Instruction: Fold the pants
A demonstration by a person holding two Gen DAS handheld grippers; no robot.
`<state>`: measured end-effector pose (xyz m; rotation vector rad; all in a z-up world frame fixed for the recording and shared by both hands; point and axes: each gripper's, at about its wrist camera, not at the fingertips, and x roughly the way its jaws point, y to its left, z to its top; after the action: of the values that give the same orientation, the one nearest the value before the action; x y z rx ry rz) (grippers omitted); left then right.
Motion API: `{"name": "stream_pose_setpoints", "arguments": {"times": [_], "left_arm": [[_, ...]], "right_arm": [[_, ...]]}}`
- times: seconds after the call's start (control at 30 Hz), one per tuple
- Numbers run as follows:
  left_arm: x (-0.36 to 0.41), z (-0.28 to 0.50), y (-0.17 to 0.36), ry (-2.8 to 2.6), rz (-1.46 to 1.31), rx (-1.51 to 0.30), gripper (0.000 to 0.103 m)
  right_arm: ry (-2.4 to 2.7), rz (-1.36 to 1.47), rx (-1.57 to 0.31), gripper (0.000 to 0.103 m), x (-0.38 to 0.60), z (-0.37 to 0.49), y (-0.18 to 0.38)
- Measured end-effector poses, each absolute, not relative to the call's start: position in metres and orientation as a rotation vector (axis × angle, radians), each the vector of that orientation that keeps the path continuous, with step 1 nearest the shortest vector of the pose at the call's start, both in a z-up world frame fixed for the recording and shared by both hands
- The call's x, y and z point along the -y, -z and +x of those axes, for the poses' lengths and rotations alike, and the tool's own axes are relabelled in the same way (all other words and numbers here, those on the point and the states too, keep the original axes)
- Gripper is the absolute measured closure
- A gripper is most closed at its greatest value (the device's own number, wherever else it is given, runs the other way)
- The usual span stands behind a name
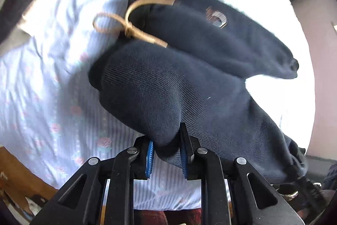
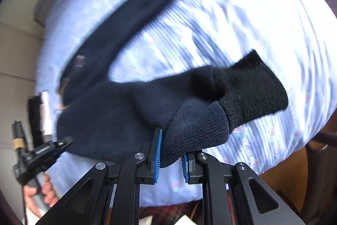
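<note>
The dark navy pants (image 1: 189, 69) are lifted above a bed. They have a tan drawstring (image 1: 130, 24) at the waist and a small logo (image 1: 217, 18). My left gripper (image 1: 167, 151) is shut on a fold of the pants fabric. My right gripper (image 2: 171, 153) is shut on the pants (image 2: 118, 115) near a black ribbed cuff (image 2: 252, 90). One leg (image 2: 130, 20) trails away across the bed. The left gripper (image 2: 54, 149) also shows at the left of the right wrist view, held by a hand (image 2: 40, 195).
The bed has a pale blue striped sheet with small roses (image 1: 52, 98), also seen in the right wrist view (image 2: 263, 14). A wooden bed frame (image 1: 19, 174) runs along the near edge. A pink wall (image 1: 322, 56) stands to the right.
</note>
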<state>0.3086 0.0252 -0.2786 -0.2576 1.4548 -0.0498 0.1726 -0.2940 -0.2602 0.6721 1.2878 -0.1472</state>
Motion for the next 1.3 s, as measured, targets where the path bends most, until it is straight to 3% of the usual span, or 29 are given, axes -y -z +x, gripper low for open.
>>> {"name": "stream_pose_setpoints", "arguments": {"times": [0.1, 0.4, 0.7, 0.97, 1.03, 1.1, 1.17, 1.23, 1.3], "left_arm": [[-0.031, 0.301, 0.252, 0.051, -0.240, -1.425, 0.082], [-0.016, 0.344, 0.227, -0.010, -0.271, -1.402, 0.082], [-0.007, 0.441, 0.243, -0.125, -0.338, -1.396, 0.083], [-0.002, 0.511, 0.297, -0.239, -0.348, -1.514, 0.081], [0.001, 0.520, 0.300, -0.226, -0.327, -1.545, 0.072], [0.004, 0.522, 0.290, -0.173, -0.317, -1.506, 0.035], [0.011, 0.519, 0.265, -0.107, -0.258, -1.420, 0.026], [0.020, 0.514, 0.242, -0.023, -0.164, -1.337, 0.016], [0.033, 0.511, 0.229, 0.088, -0.035, -1.266, 0.013]], "right_arm": [[0.103, 0.666, -1.248, 0.087, 0.297, 0.167, 0.215], [0.081, 0.759, -1.173, 0.088, 0.320, 0.212, 0.173], [0.114, 0.753, -1.126, 0.089, 0.348, 0.355, 0.195], [0.181, 0.788, -1.257, 0.089, 0.368, 0.447, 0.270], [0.157, 0.785, -1.270, 0.081, 0.367, 0.457, 0.279], [0.139, 0.738, -1.266, 0.068, 0.365, 0.459, 0.273], [0.127, 0.669, -1.229, 0.058, 0.363, 0.456, 0.257], [0.120, 0.581, -1.167, 0.041, 0.361, 0.441, 0.236], [0.132, 0.488, -1.105, 0.037, 0.365, 0.420, 0.217]]}}
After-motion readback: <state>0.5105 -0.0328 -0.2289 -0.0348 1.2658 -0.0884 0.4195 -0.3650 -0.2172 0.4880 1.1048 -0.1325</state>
